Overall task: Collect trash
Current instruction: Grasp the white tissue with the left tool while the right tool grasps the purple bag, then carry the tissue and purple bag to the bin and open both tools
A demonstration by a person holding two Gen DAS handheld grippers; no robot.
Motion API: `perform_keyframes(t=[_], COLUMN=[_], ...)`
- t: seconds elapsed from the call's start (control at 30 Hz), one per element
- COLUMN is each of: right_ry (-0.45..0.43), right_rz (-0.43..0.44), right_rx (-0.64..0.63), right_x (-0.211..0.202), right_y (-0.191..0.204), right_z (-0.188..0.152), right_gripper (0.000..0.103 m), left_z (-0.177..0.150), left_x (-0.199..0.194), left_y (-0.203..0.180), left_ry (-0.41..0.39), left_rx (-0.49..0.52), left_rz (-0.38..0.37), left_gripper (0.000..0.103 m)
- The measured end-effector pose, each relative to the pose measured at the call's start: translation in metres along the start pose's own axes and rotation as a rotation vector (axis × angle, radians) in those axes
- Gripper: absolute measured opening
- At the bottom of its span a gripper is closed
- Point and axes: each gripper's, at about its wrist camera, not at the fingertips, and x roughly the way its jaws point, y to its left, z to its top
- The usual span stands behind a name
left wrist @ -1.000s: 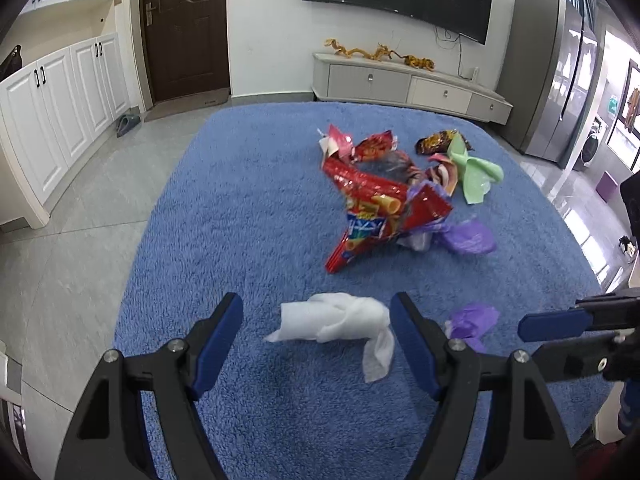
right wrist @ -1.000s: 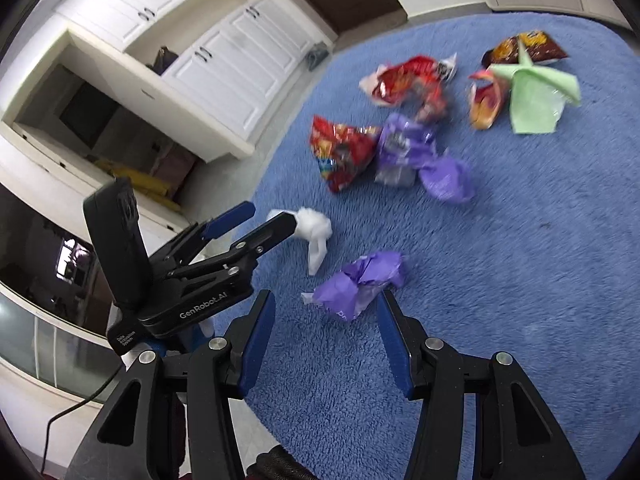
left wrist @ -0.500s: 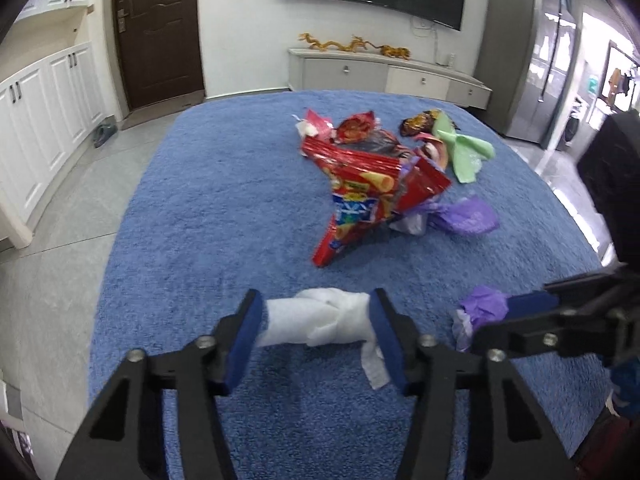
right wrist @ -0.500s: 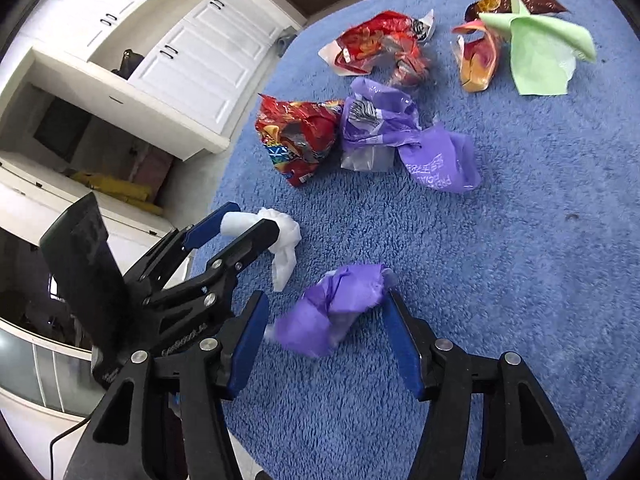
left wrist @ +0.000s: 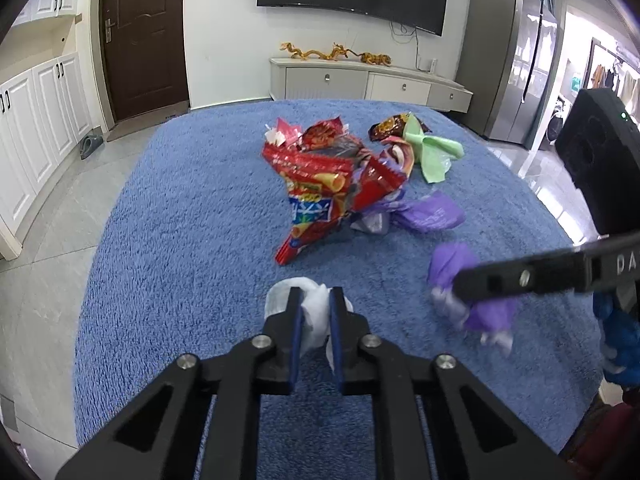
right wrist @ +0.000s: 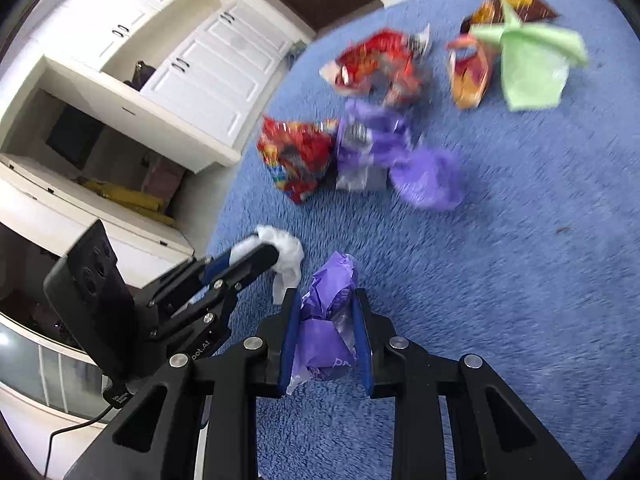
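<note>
My left gripper (left wrist: 315, 300) is shut on a crumpled white tissue (left wrist: 312, 314), just above the blue carpet (left wrist: 180, 240). My right gripper (right wrist: 325, 300) is shut on a crumpled purple wrapper (right wrist: 326, 320); that wrapper also shows in the left wrist view (left wrist: 452, 258) under the right gripper's finger. The left gripper with the tissue (right wrist: 286, 252) sits just left of the right one. More trash lies ahead on the carpet: a red snack bag (left wrist: 320, 196), a purple bag (left wrist: 430, 214), a green wrapper (left wrist: 434, 152), a brown wrapper (left wrist: 390, 126).
White cabinets (left wrist: 36, 120) and a dark door (left wrist: 140, 36) stand to the left beyond grey floor tiles (left wrist: 52, 220). A low TV console (left wrist: 360, 80) lines the far wall. A grey fridge (left wrist: 508, 60) stands at the right.
Both grippers have closed: the left on the white tissue, the right on the purple wrapper. Both pieces are now squeezed between the jaws and the grippers sit closer together.
</note>
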Motion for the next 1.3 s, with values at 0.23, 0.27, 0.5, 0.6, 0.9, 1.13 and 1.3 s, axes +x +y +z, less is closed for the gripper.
perform_keyframes(t=[0.23, 0.27, 0.5, 0.6, 0.9, 1.13, 1.3], right_ry=[-0.169, -0.194, -0.402, -0.516, -0.712, -0.694, -0.651], right_rz=[0.01, 0.013, -0.022, -0.074, -0.321, -0.44, -0.466], right_rx=[0.015, 0.023, 0.089, 0.129, 0.332, 0.595, 0.712], right_x=[-0.066, -0.075, -0.158, -0.204, -0.291, -0.306, -0.294], right_y=[-0.018, -0.023, -0.07, -0.102, -0.224, -0.351, -0.405], right_z=[0.016, 0.017, 0.026, 0.026, 0.0, -0.031, -0.041], right_gripper=[0.026, 0.026, 0.026, 0.026, 0.026, 0.026, 0.028], left_z=[0.022, 0.027, 0.079, 0.105, 0.164, 0.184, 0.186], left_x=[-0.021, -0.024, -0.031, -0.018, 0.083, 0.173, 0.223], left_y=[-0.035, -0.041, -0.107, -0.142, -0.301, -0.394, -0.429], left_ry=[-0.056, -0.064, -0.122, -0.119, 0.011, 0.142, 0.223], left_rx=[0.068, 0.078, 0.172, 0.196, 0.379, 0.395, 0.355], left_rz=[-0.011, -0.019, -0.126, -0.196, -0.35, -0.429, -0.47], left_gripper=[0.008, 0.008, 0.008, 0.008, 0.008, 0.009, 0.012])
